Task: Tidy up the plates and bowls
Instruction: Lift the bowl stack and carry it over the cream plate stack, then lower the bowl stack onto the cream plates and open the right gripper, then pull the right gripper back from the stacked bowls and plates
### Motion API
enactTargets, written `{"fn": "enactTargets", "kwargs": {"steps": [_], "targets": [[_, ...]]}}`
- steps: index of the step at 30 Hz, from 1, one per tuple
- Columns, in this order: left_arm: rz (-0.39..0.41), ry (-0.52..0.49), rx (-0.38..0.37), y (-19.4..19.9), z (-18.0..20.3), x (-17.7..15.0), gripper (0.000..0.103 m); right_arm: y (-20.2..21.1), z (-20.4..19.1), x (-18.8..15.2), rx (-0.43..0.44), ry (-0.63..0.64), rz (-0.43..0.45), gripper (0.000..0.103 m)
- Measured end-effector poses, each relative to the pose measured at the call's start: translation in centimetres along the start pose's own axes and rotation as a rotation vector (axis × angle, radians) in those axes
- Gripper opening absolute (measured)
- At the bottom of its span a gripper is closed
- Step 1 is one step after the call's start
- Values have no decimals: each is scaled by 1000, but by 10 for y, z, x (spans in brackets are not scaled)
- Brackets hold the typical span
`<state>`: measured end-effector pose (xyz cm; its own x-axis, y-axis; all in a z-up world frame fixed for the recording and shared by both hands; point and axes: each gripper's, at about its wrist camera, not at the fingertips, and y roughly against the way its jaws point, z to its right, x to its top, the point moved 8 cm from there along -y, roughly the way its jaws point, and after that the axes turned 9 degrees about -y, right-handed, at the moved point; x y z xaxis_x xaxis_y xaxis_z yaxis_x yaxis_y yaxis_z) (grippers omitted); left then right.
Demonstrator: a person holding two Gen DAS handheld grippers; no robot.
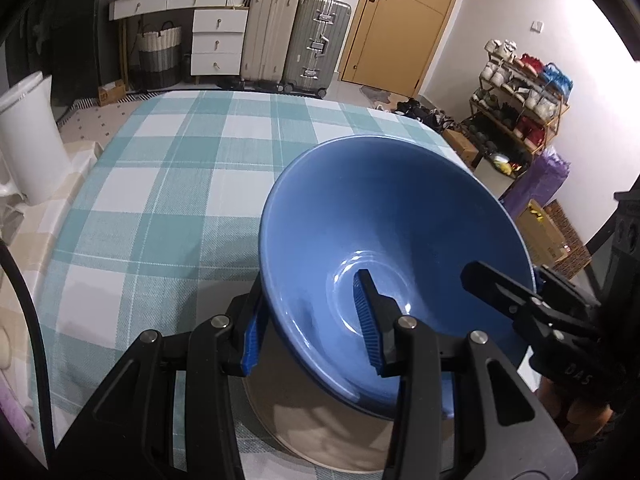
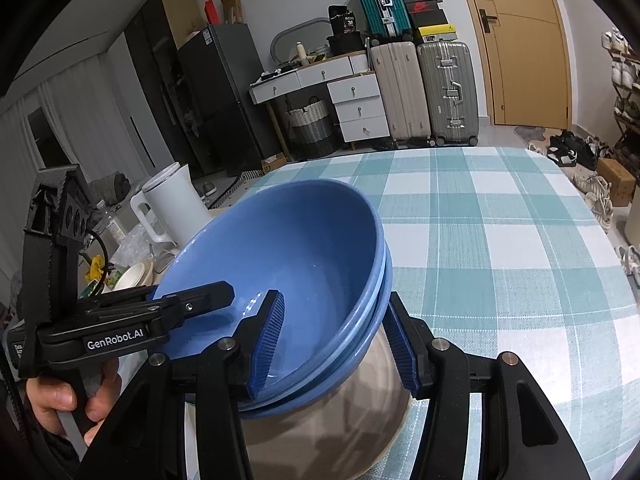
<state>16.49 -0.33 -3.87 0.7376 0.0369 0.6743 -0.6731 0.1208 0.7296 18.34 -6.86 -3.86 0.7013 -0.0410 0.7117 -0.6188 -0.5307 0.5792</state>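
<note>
Blue bowls [image 1: 392, 240] are nested in a stack and held tilted above a beige plate [image 1: 320, 432] on the checked tablecloth. In the right wrist view the stack [image 2: 288, 248] shows layered rims over the same plate [image 2: 320, 432]. My left gripper [image 1: 310, 324] straddles the stack's near left rim, one finger inside and one outside. My right gripper [image 2: 334, 344] straddles the right rim the same way. Both look closed on the rim. The right gripper also shows in the left wrist view [image 1: 520, 308], and the left gripper and the hand holding it show in the right wrist view [image 2: 140, 320].
The teal and white checked tablecloth [image 1: 180, 184] covers the table. A white kettle [image 2: 176, 204] and clutter with a cream bowl [image 2: 136, 276] sit on the side surface to the left. Suitcases, drawers, a door and a shoe rack stand beyond the table.
</note>
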Motion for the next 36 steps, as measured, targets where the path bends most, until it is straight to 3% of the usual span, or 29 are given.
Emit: {"fn": "enactTargets", "kwargs": {"steps": [10,14,18,20,25,27,30,36], "targets": [[16,-8,19,5,-4,4,41,1,3,2,-5,13,7,53],[51,-12,24,18,-11,6,59,4,5,7,-17,20,18,55],[106,-35,27,37,-14,10,77,8,10,12,-30,25,28,67],[125,-56,30,44,-14,11,79,9,12,12,-34,25,26,70],[172,-120,69,63,-7,9,86,15,12,13,-31,54,40,89],[183,-126,77,69,-6,7,103,19,12,13,-35,64,52,94],[218,-119,68,80,-7,4,102,28,13,14,-33,76,80,100],[283,-107,43,102,-13,-7,102,46,12,11,-18,130,123,102]]}}
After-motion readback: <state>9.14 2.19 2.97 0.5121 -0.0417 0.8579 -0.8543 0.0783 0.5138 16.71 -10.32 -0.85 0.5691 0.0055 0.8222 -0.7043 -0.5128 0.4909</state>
